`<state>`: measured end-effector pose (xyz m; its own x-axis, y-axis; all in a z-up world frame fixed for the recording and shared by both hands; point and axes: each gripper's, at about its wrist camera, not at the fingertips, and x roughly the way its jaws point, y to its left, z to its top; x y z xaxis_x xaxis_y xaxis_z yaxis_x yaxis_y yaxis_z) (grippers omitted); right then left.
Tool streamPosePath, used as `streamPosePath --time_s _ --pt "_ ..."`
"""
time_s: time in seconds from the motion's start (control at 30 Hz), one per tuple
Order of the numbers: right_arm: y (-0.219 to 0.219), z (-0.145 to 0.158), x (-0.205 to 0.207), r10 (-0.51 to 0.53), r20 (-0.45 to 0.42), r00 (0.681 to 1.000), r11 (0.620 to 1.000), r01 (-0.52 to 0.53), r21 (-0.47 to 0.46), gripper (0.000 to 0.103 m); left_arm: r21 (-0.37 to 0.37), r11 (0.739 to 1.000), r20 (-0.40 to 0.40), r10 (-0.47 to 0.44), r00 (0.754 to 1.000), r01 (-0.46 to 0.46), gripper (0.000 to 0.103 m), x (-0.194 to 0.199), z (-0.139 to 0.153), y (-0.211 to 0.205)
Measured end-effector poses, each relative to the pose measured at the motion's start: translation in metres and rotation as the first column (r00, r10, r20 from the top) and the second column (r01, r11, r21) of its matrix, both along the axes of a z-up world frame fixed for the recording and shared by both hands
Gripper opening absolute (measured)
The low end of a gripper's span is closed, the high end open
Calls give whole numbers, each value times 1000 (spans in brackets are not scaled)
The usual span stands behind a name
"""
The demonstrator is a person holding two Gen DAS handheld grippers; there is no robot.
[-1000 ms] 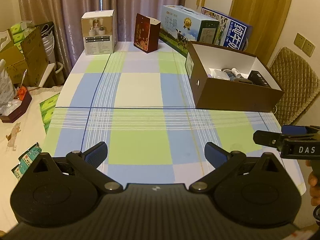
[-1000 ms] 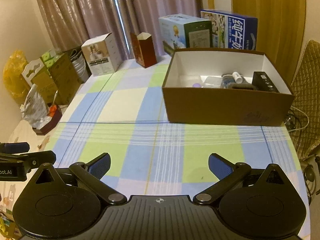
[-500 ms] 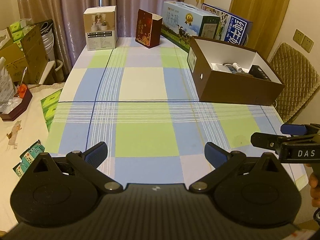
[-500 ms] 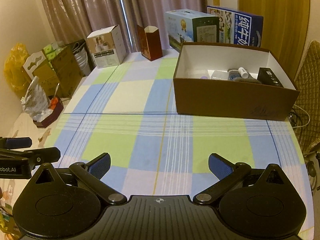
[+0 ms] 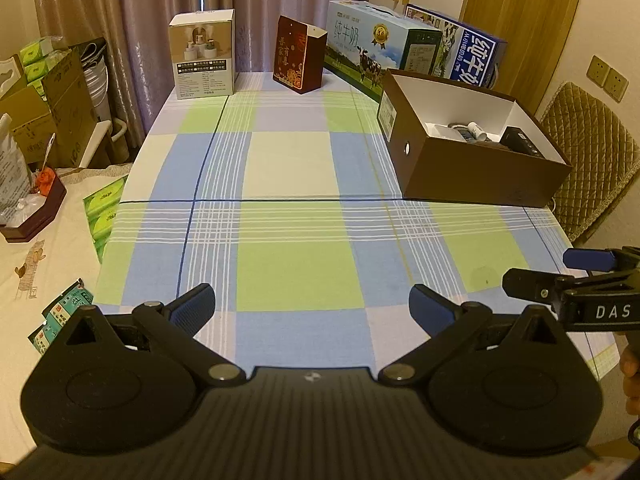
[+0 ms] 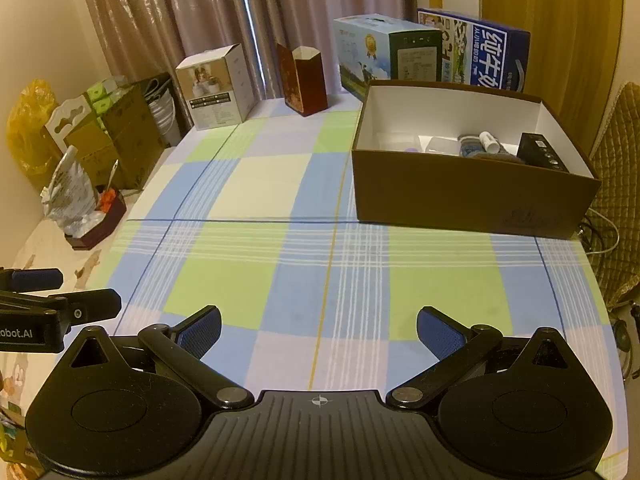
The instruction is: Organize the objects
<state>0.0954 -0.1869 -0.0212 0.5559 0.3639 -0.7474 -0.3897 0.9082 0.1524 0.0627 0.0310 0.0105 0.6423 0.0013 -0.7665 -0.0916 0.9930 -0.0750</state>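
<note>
Nearest the cameras, the left claw (image 5: 311,306) hangs over the near edge of the table (image 5: 296,272) with its blue-padded fingers (image 5: 196,304) spread wide and nothing between them. The right claw (image 6: 318,330) is beside it at the same edge, likewise spread wide and holding nothing. Each claw shows at the border of the other's view, so the two are close together and side by side. A bit of the person's hand (image 5: 630,364) shows at the right edge of the left wrist view.

The checked cloth in blue, green and white lies bare across the middle of the table.

Farther on, toward the right side, stands the open brown cardboard box (image 6: 468,196) with a white interior. Inside it, gathered toward its right end, lie a black device (image 6: 540,152), a small white bottle (image 6: 490,141) and what looks like a clear plastic item (image 6: 440,145), partly hidden by the box's front wall.

At the far edge, before the curtains, stand a white product box (image 5: 202,54), a dark red carton (image 5: 298,54) and two milk cartons (image 5: 380,50), the second one behind the brown box.
</note>
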Motion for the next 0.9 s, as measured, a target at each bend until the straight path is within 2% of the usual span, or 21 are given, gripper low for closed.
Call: streamPosePath --time_s 0.9 --pt "-2 0 1 -16 -5 1000 1000 16 -1 101 24 1000 1 -6 1000 6 102 0 0 -3"
